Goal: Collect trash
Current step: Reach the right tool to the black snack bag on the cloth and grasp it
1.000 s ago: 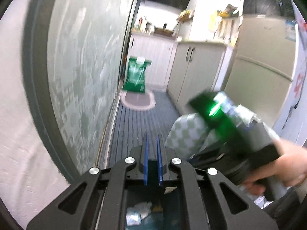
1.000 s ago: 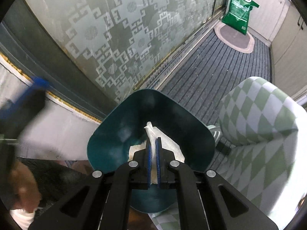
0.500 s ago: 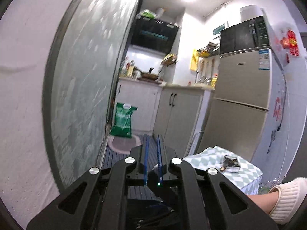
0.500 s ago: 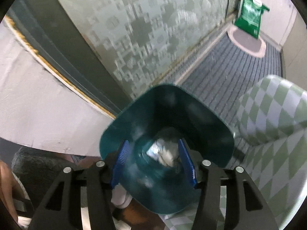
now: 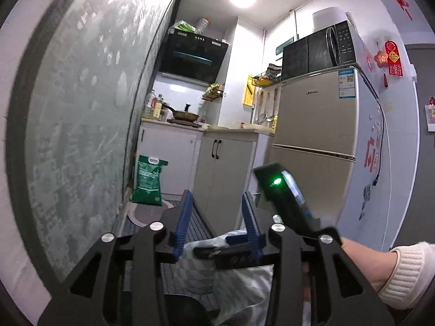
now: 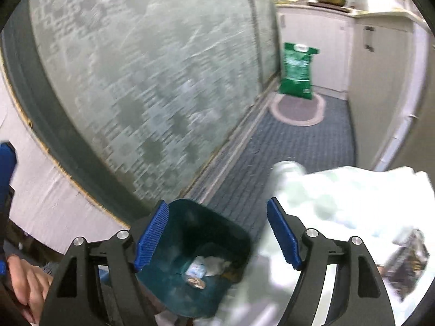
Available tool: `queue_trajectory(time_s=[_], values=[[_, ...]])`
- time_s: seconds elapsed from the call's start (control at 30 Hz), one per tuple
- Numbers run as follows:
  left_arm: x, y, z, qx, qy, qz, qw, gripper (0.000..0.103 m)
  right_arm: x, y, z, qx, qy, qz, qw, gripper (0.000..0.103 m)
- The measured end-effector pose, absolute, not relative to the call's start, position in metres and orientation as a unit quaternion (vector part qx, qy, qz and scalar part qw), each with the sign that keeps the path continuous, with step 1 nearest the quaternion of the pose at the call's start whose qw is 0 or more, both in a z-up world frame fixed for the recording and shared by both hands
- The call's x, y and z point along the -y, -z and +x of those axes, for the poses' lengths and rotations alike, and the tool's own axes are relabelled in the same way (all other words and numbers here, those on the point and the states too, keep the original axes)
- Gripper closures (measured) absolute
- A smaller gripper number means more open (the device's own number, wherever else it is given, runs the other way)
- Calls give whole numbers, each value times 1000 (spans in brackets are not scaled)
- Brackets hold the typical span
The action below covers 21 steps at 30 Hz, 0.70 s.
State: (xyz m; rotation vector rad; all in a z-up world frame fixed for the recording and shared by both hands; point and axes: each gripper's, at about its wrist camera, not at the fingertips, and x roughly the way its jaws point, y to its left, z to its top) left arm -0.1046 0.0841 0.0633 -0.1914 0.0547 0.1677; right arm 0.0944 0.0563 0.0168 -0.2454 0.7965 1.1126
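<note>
A dark teal trash bin sits low in the right wrist view with crumpled white tissue and wrappers at its bottom. My right gripper is open and empty above the bin's rim. My left gripper is open and empty, raised and pointing into the kitchen. The right gripper's body with a green light shows in the left wrist view, right of my left fingers. A small dark packet lies on the checked cloth at the right.
A table with a green-and-white checked cloth stands to the right of the bin; it also shows in the left wrist view. A frosted glass sliding door runs along the left. A green bag stands on a mat. A fridge stands right.
My right gripper opened and dropped the white tissue into the bin, then lifted and swung right. My left gripper tilted up from the bin and opened.
</note>
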Motion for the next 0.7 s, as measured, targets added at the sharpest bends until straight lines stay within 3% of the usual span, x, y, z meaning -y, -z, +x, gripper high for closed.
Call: queue_trajectory(time_s=[0.4, 0.47, 0.7], values=[[-48, -54, -48, -84, 9, -91, 992, 37, 45, -34, 163, -374, -418, -50, 826, 21], [-41, -51, -35, -101, 26, -80, 991, 36, 65, -36, 178, -394, -396, -27, 829, 14], [-39, -28, 10, -177, 95, -79, 976, 29, 98, -29, 204, -477, -335, 9, 812, 8]])
